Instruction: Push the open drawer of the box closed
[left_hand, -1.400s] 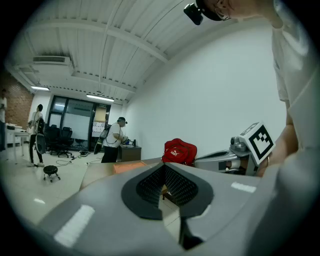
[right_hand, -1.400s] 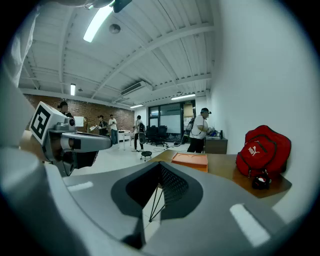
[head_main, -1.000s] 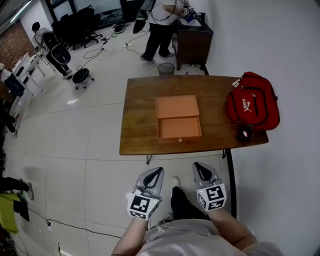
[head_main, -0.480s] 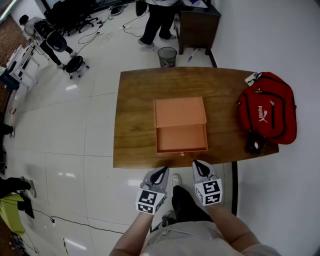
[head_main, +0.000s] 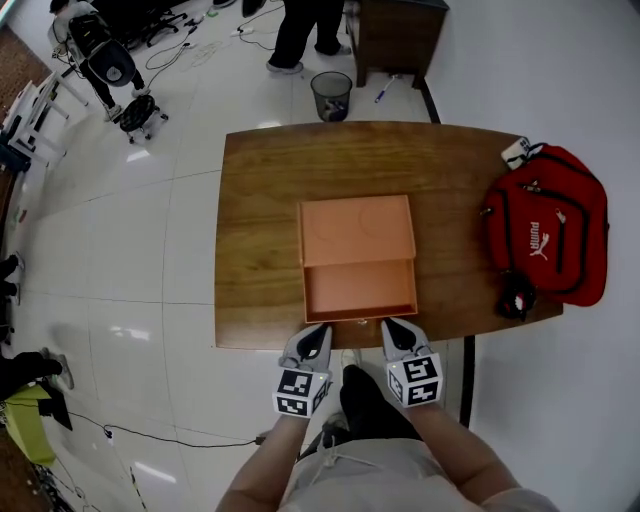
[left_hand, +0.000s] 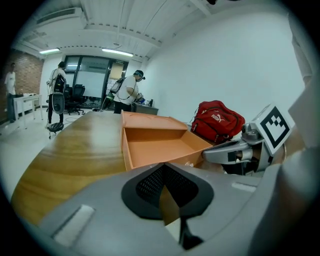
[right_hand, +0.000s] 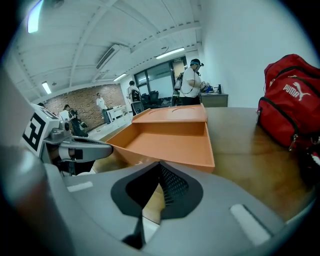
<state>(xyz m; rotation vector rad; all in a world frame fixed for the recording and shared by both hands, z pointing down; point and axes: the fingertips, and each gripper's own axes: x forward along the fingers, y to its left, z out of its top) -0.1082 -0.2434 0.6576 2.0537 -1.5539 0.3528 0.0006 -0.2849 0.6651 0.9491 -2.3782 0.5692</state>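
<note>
Glossy wooden table (head_main: 260, 200), matt orange box (head_main: 357, 230) (cardboard-like), red cloth bag (head_main: 550, 235)

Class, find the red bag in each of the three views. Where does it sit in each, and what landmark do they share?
Head view: bag at far right, on the table end.
Left gripper view: bag just right of centre.
Right gripper view: bag at the right edge.
Shared landmark: the orange box with its open drawer, left of the bag in every view.
</note>
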